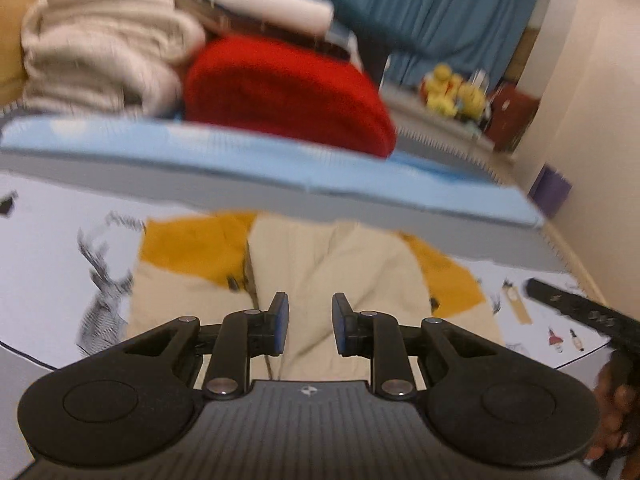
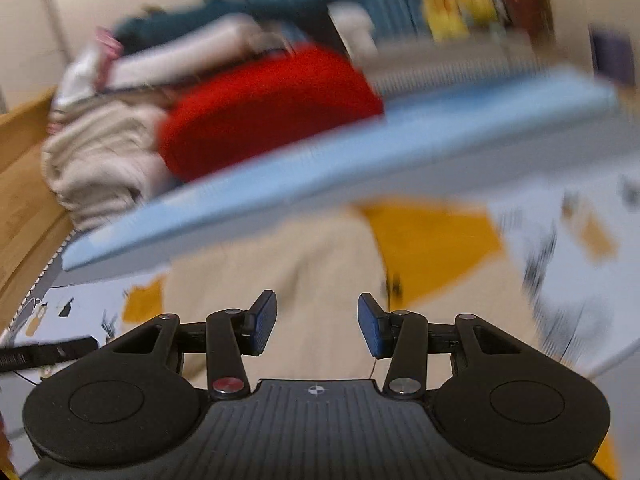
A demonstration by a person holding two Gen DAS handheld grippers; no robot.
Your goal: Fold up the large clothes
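The garment (image 1: 320,280), cream with mustard-yellow panels, lies flat on the printed white sheet (image 1: 48,248), in front of a pale blue pad (image 1: 240,160). The left gripper (image 1: 310,328) hovers above the cream middle of it, its blue-faced fingers (image 1: 282,324) apart with nothing between them. The right gripper (image 2: 316,326) hangs over the same cloth (this view is heavily blurred), fingers (image 2: 264,324) wider apart and likewise empty. Neither touches the fabric, as far as the frames show.

Behind the pad sits a stack of folded laundry: a red bundle (image 1: 288,92) in front, a cream knit (image 1: 104,60) beside it, white and dark teal pieces on top. Blue curtains (image 1: 440,8) hang at the back, with yellow toys (image 1: 452,92) on a ledge.
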